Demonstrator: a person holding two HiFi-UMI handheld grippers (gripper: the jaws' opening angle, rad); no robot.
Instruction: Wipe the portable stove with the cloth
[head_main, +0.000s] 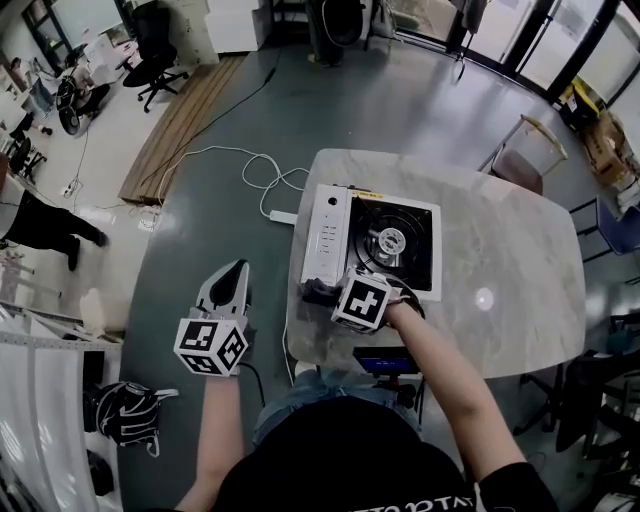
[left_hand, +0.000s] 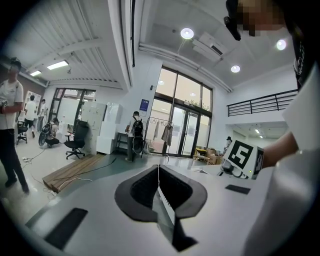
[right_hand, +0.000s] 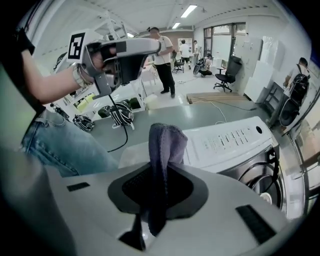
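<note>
The right claw (head_main: 335, 292) is clamped on the grey cloth (right_hand: 165, 145), which stands bunched between its jaws by the near left corner of the portable stove (head_main: 328, 235) on the marble desk (head_main: 520, 260) (the stove's white control strip lies just beyond the cloth). The left claw (head_main: 232, 275), jaws pressed together on nothing, hangs over the floor beside the desk.

White, black-topped portable stove (head_main: 370, 240) with a round burner sits flat at the counter's (head_main: 510, 260) 9 o'clock side. Grey cloth (right_hand: 164, 145), bunched upright, is pinched in the jaws of the right gripper (right_hand: 159, 172) at the stove's 7 o'clock corner.
</note>
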